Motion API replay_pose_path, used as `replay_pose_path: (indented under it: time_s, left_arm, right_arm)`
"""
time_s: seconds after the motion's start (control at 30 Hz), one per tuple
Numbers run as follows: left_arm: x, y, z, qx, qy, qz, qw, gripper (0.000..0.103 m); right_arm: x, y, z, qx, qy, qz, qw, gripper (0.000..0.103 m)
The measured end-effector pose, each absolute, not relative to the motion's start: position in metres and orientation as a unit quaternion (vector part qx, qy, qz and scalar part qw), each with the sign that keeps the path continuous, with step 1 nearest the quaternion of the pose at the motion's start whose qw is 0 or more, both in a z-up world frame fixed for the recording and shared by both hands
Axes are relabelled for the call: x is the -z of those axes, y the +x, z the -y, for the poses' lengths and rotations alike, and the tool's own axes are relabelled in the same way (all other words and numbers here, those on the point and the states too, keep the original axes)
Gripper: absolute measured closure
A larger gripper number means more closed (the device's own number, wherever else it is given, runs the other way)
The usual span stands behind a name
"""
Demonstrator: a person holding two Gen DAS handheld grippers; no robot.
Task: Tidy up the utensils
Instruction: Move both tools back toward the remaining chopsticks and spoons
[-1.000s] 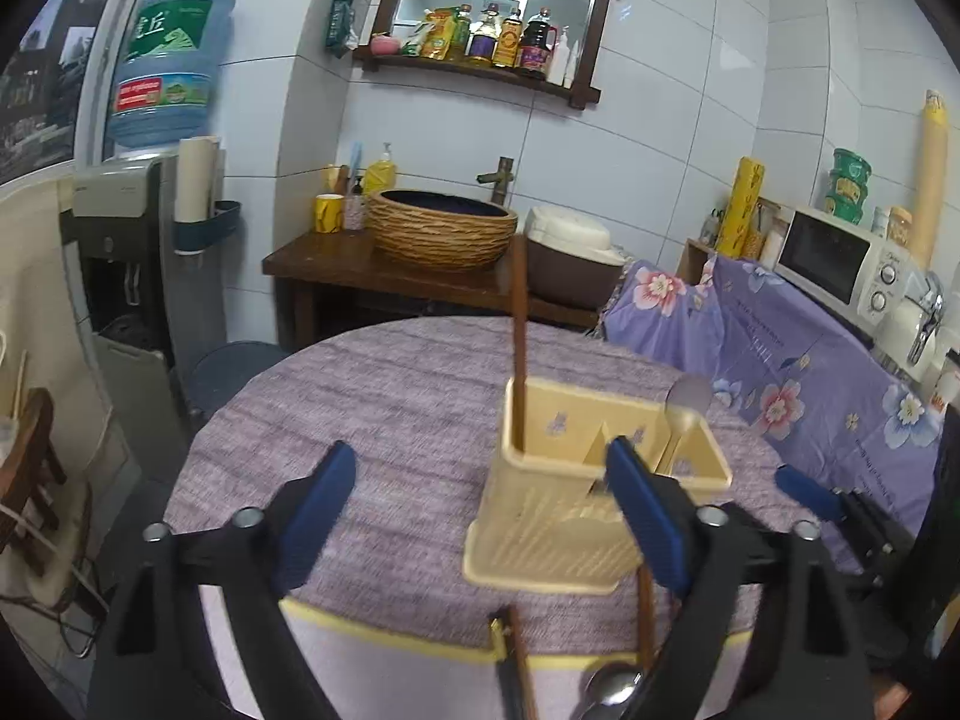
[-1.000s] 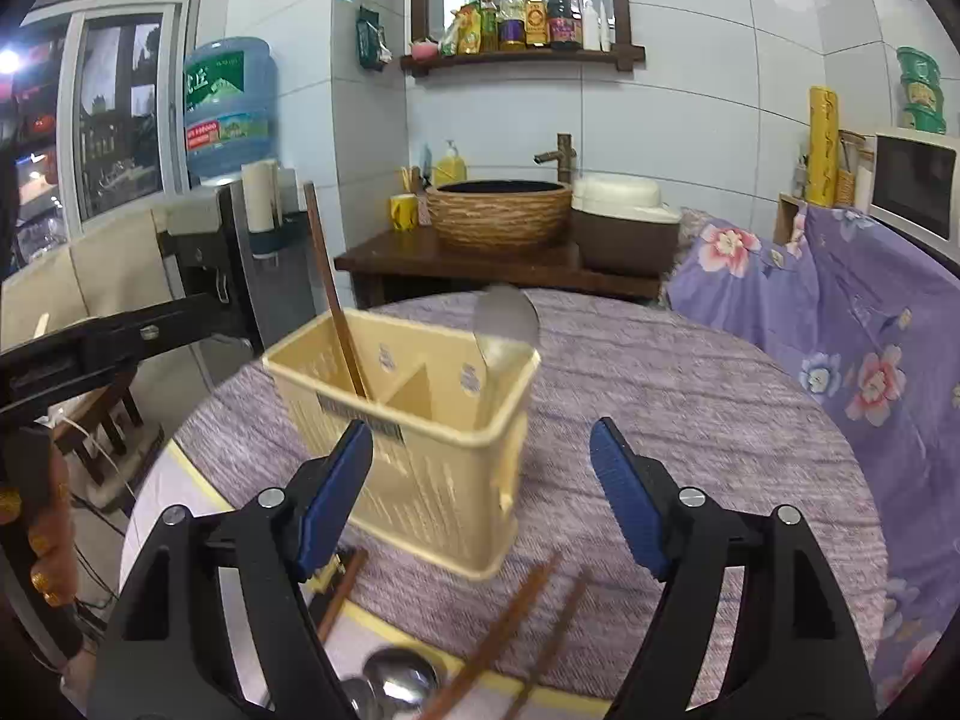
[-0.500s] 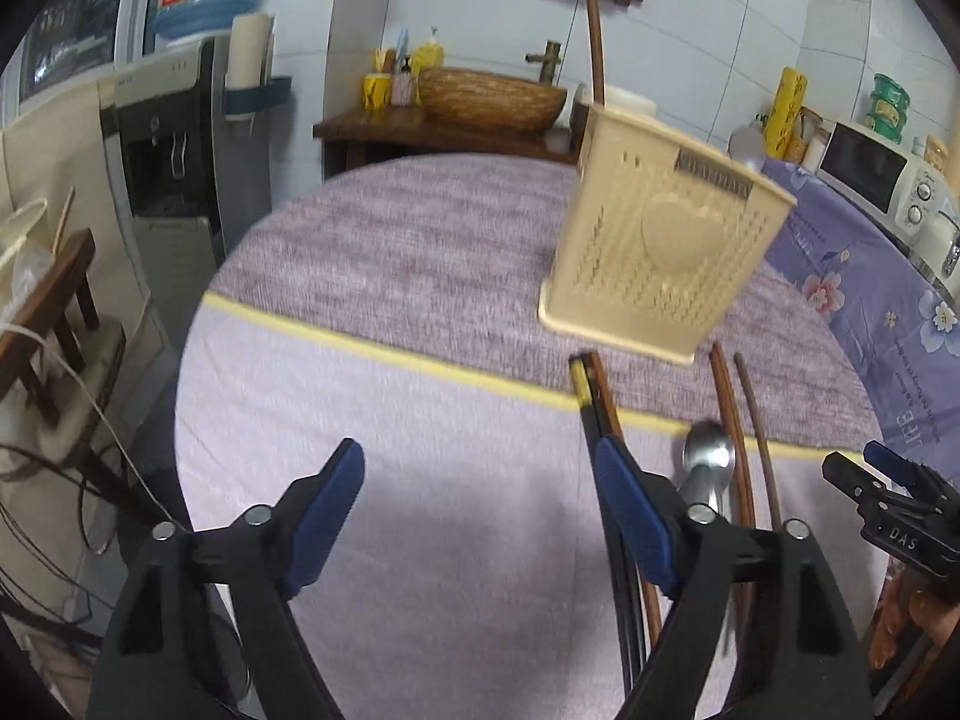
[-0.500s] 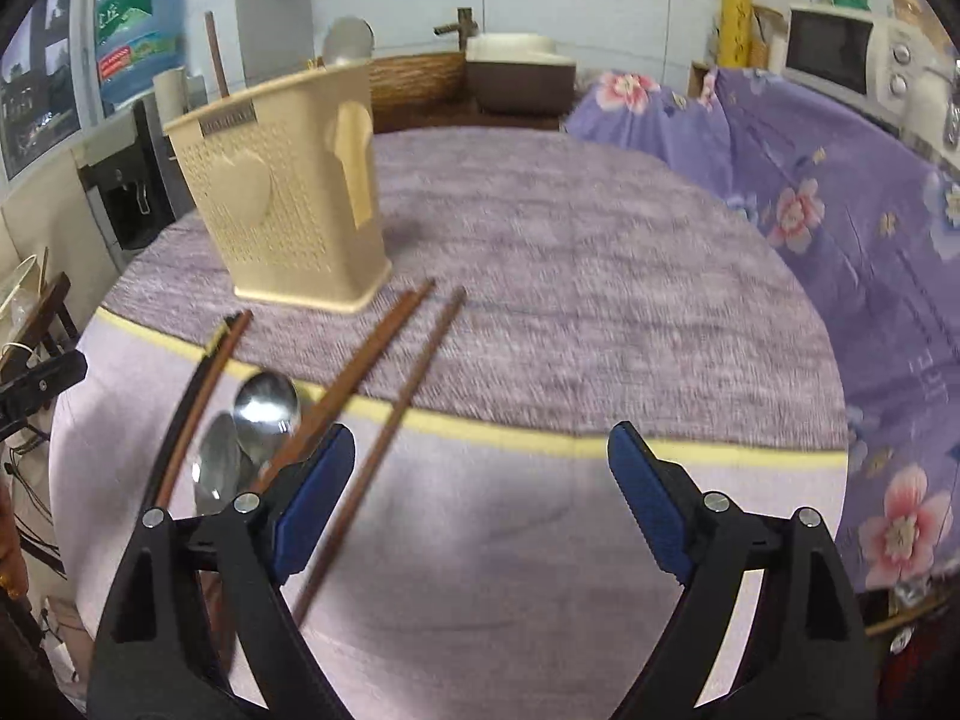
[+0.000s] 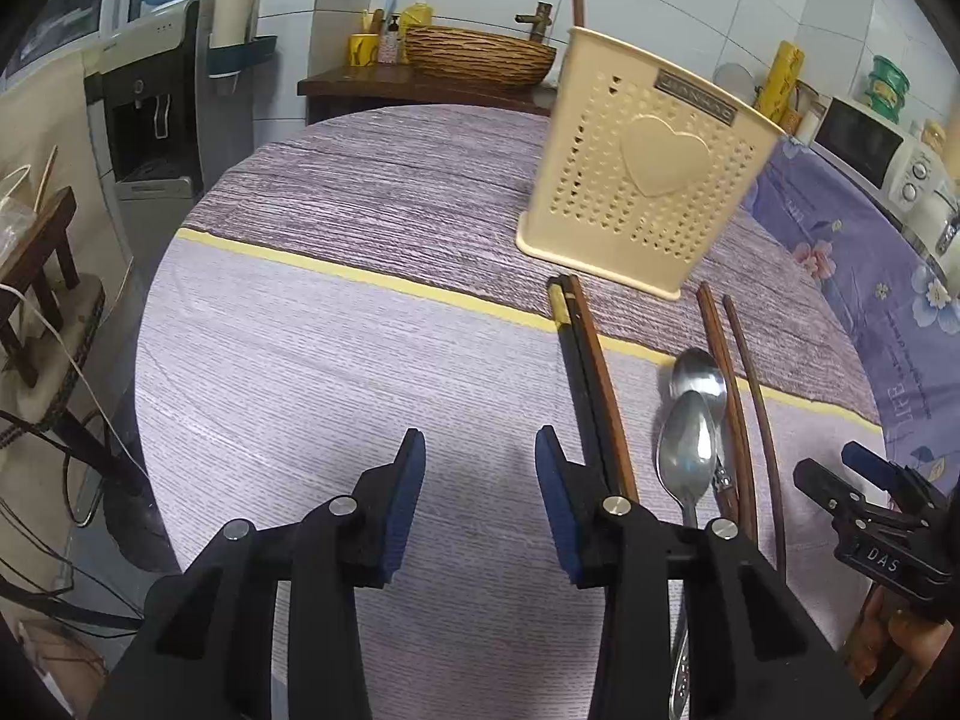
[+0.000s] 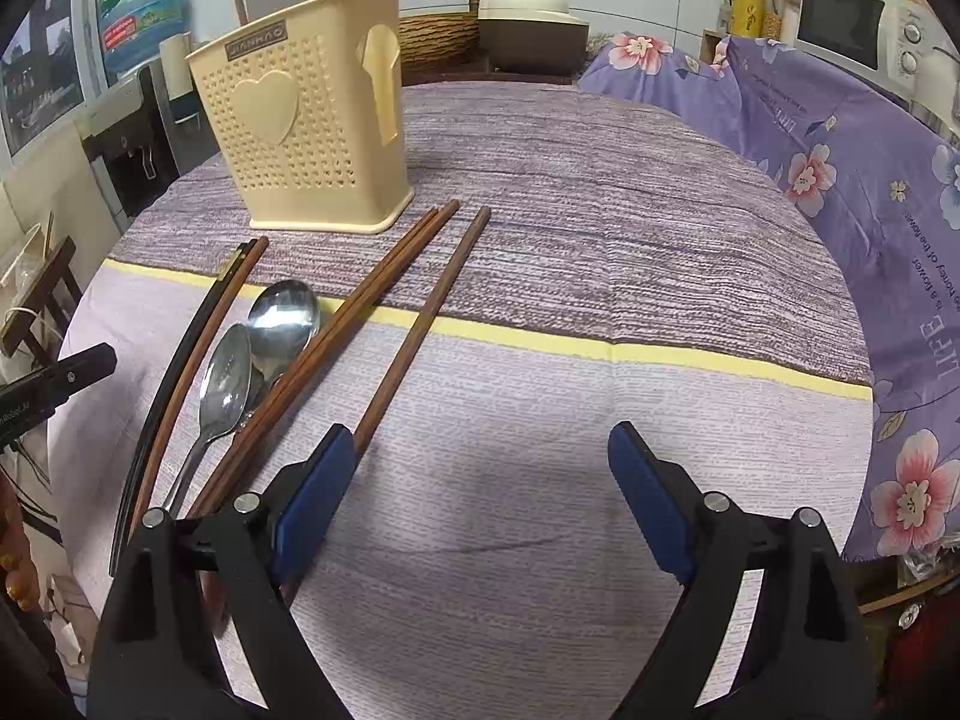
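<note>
The round table fills both pictures. The yellow utensil basket stands at the upper left in the right view. Chopsticks and two spoons lie just below it. The right gripper is wide open and empty. The left gripper has just been closing, with nothing between its jaws.

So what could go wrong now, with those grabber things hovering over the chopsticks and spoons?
The left gripper, whose jaws have just been closing with nothing between them, sits beside the black chopsticks, not around them, so it may grab only air. The two spoons overlap and touch the brown chopsticks, so lifting one piece could drag its neighbours. The holder looks light; a chopstick pushed in clumsily might tip it.
</note>
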State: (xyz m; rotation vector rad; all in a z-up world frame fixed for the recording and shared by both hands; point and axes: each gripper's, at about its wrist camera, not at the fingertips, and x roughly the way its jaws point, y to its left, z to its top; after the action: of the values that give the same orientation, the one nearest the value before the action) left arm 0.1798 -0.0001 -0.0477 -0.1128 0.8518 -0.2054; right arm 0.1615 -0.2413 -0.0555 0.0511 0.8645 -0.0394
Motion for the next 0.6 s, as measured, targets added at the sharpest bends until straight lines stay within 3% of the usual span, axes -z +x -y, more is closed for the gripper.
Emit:
replay_pose_path:
  time_s: [0.6]
  left_arm:
    - [0.056, 0.180, 0.030, 0.128, -0.027, -0.427, 0.895, 0.068]
  right_arm:
    - [0.065, 0.172, 0.222, 0.016, -0.009, -0.444, 0.896, 0.017]
